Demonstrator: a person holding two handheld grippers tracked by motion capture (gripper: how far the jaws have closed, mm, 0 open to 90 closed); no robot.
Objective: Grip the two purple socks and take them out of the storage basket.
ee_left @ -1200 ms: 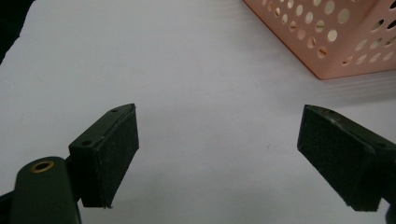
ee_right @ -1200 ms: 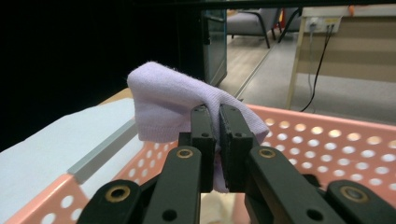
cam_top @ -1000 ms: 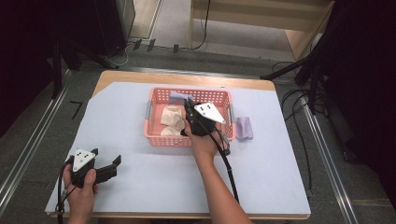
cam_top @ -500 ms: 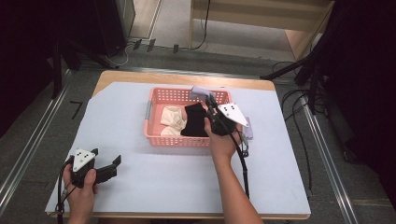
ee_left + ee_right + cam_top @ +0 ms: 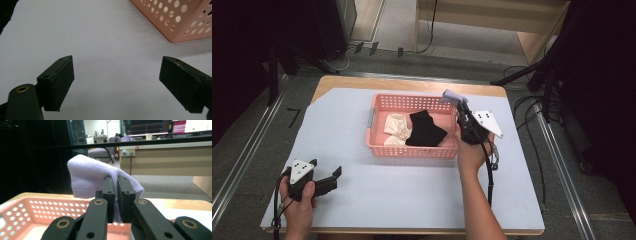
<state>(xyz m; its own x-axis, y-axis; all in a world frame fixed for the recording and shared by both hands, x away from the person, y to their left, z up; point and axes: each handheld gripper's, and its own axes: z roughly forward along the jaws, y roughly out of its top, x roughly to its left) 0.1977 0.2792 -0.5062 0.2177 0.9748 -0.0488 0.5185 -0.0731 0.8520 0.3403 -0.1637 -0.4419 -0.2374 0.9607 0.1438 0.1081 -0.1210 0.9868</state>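
Note:
A pink perforated basket (image 5: pixel 379 122) stands mid-table on the white sheet, with cream socks (image 5: pixel 395 131) and a black sock (image 5: pixel 426 129) inside. My right gripper (image 5: pixel 458 105) hovers above the basket's right rim, shut on a lavender sock (image 5: pixel 452 96) that hangs in the air. In the right gripper view the sock (image 5: pixel 87 175) drapes over my right gripper (image 5: pixel 116 181), whose jaws are pressed together, with the basket (image 5: pixel 32 207) low at the left. My left gripper (image 5: pixel 326 169) rests near the front left, open and holding nothing. My left gripper (image 5: pixel 117 75) points towards a basket corner (image 5: pixel 180 20).
The white sheet (image 5: pixel 412 200) covers most of the wooden table (image 5: pixel 402 82), with bare room in front of the basket and to its left. Metal rails run along both sides of the table. A cable (image 5: pixel 488 170) trails from the right gripper past the forearm.
My right gripper has carried the lavender sock from above the middle of the basket rightward to its right rim. The left hand and its gripper stayed put.

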